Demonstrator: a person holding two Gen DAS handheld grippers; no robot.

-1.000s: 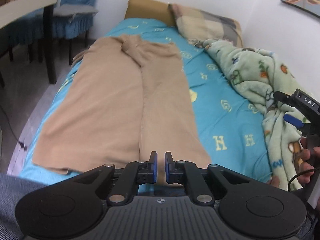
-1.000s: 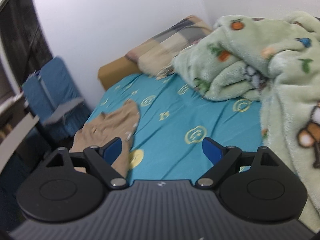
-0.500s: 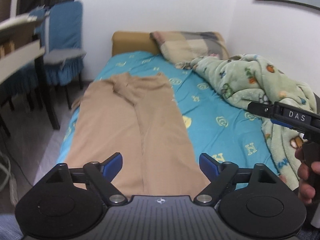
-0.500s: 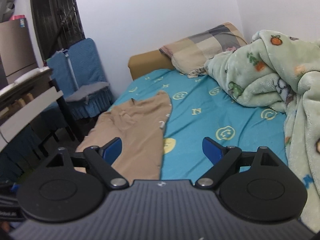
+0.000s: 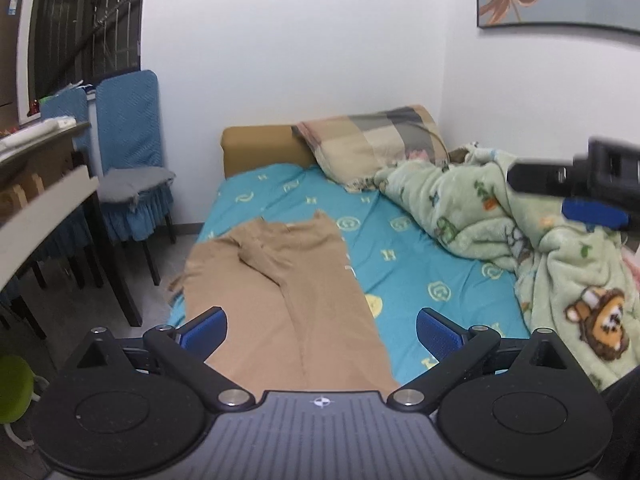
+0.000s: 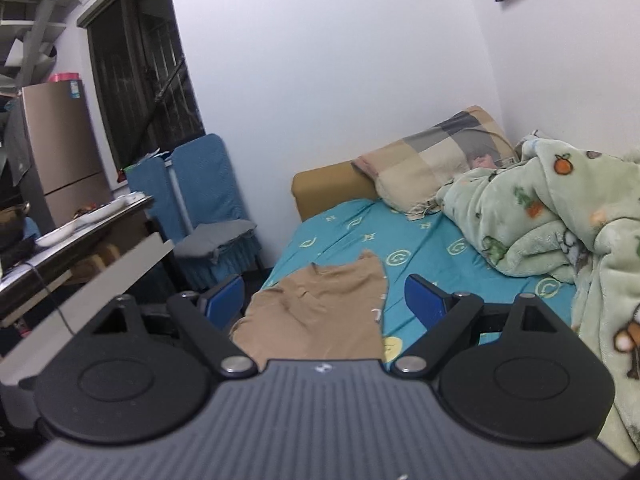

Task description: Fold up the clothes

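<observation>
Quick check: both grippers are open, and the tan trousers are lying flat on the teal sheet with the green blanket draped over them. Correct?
Not quite. The green blanket is not over the tan trousers; it is bunched apart from them, along the wall side of the teal sheet, as the left wrist view shows. The left gripper and right gripper are indeed open.

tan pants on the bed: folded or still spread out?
Spread. The tan pants lie flat lengthwise on the blue sheet, both legs side by side, waist toward the pillow. No fold visible.
</observation>
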